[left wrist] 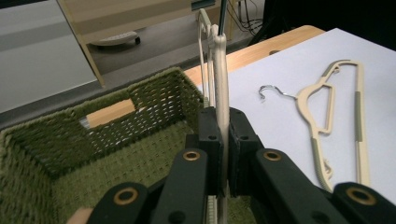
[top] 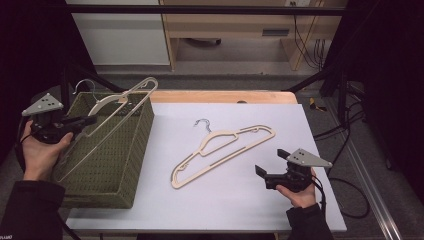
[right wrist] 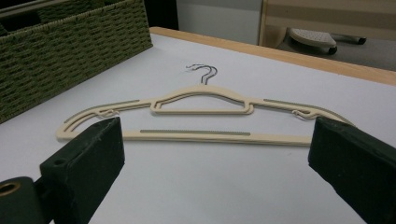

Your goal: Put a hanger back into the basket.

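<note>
The left gripper point(top: 82, 121) is pinching a cream plastic hanger point(top: 117, 107) by one slim bar, and the hanger is leaning out of the green woven basket point(top: 135, 150) at the left of the table point(top: 250, 200), its far corner rising past the basket's back rim. The high view is showing this hanger's whole outline and its metal hook point(top: 82, 85) above the basket's far left corner. The left gripper view is showing what the high view cannot resolve: the two black jaws are pressing together on the bar point(left wrist: 222, 107), which is standing upright between the pads, with the basket's open interior point(left wrist: 116, 149) lying below.

On the white table top, cream hangers point(top: 222, 152) are lying flat with the hook end pointing toward the far edge. The right gripper view is revealing two hooks point(right wrist: 203, 72) and doubled outlines there, so two hangers are lying stacked, where the high view is suggesting one.

The right gripper point(top: 272, 172) is resting near the stack's lower end, apart from it, with its jaws spread wide and nothing between them.
</note>
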Demonstrator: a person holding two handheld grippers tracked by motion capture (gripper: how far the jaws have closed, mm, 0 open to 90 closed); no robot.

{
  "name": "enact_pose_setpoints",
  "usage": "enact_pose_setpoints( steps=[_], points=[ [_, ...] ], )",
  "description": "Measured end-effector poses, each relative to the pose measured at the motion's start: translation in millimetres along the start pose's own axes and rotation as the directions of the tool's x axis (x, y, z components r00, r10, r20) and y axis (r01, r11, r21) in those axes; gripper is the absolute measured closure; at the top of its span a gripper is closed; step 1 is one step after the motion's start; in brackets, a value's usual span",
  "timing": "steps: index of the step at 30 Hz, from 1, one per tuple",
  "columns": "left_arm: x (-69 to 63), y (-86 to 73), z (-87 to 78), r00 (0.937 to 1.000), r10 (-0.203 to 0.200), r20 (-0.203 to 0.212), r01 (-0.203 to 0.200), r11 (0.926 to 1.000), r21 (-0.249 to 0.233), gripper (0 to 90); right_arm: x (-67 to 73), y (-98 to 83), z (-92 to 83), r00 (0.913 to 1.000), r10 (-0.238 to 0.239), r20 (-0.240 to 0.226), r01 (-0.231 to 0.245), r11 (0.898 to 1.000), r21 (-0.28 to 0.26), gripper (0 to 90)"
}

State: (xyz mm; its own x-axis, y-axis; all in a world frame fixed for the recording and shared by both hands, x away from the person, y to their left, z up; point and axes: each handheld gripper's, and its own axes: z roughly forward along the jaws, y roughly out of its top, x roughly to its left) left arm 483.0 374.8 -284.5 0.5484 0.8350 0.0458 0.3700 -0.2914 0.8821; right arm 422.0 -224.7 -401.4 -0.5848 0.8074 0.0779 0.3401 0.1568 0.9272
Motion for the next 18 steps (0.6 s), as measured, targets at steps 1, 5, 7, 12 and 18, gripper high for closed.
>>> enact_pose_setpoints(
  steps=[1,5,7,12,18],
  points=[
    [2.4,-1.8,-0.8,1.0,-0.003,-0.003,0.003,1.0,-0.001,85.5,-0.3,-0.1,0.0,1.0,0.001,0.001,-0.001,1.0,-0.002,4.2],
    [7.9,-4.9,-3.7,1.0,-0.003,-0.002,0.003,1.0,-0.002,85.6,-0.5,-0.2,0.0,1.0,0.002,0.004,-0.002,1.0,0.0,4.2],
    [12.2,-6.8,-5.9,1.0,0.006,-0.006,-0.006,1.0,0.007,85.5,-0.5,-0.2,-0.1,1.0,0.001,0.003,-0.001,1.0,-0.001,4.1],
    [20.0,-11.7,-8.0,0.9999,-0.008,-0.011,0.009,0.9999,0.008,85.5,-0.6,0.0,-0.5,1.0,0.003,0.003,-0.003,1.0,-0.003,4.1],
    [26.8,-20.0,-6.8,0.9996,-0.015,-0.024,0.016,0.9992,0.036,85.6,-0.3,0.4,-1.4,0.9999,0.011,0.003,-0.011,1.0,-0.012,3.7]
  ],
)
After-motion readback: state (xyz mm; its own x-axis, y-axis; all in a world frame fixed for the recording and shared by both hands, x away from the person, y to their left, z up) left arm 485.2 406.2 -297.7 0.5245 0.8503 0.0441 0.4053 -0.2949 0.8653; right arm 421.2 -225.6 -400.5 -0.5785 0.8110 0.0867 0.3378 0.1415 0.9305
